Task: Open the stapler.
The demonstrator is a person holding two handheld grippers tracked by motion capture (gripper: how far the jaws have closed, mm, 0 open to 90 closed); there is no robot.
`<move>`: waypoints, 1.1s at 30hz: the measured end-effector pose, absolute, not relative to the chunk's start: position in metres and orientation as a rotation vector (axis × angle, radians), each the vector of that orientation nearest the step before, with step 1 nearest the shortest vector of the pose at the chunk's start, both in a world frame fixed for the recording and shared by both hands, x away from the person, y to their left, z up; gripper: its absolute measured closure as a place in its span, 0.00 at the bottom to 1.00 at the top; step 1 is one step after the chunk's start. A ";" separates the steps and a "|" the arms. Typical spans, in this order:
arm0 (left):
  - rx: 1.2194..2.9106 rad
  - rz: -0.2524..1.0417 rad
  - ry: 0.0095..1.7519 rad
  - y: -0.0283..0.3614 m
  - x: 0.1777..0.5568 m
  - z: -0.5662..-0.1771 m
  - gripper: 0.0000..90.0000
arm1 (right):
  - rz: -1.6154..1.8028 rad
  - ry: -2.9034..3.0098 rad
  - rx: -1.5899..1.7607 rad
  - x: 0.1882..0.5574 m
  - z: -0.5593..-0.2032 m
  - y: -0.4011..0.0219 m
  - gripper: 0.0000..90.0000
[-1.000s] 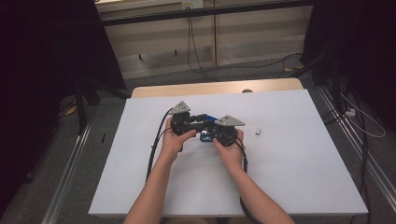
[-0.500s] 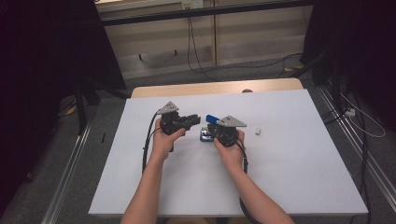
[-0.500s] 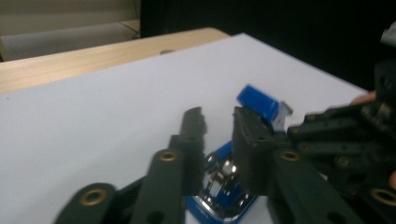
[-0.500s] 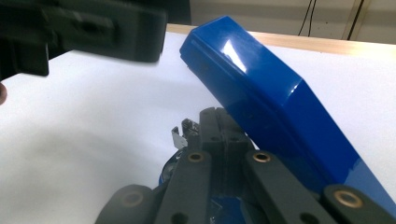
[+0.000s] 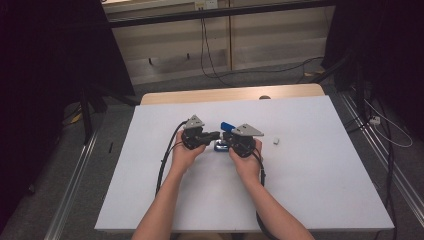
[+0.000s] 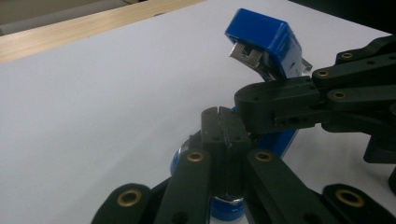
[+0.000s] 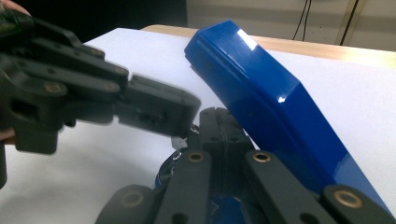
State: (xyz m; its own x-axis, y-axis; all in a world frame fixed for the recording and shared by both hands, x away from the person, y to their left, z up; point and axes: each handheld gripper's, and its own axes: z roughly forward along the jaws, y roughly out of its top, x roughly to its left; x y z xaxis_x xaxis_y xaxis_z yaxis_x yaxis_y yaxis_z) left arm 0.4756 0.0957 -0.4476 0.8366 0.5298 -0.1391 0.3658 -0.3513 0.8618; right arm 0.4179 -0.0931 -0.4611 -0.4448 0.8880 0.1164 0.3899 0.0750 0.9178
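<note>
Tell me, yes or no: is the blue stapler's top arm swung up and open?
Yes, in the right gripper view the blue stapler's top arm slants up off its base, above the shut right gripper.

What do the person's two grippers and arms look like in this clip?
Both the left gripper and right gripper are black linkage jaws with brass-coloured pivot pins, each topped by a grey three-cornered plate and trailing a black cable. The forearms are bare, with no sleeves.
</note>
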 end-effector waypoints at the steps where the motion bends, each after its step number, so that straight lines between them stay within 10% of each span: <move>1: 1.984 0.199 0.665 0.096 0.475 -0.447 1.00 | 1.351 1.879 1.262 0.418 -0.461 -0.092 1.00; 33: 2.017 0.233 0.658 0.095 0.472 -0.456 1.00 | 1.129 1.822 1.230 0.410 -0.436 -0.138 1.00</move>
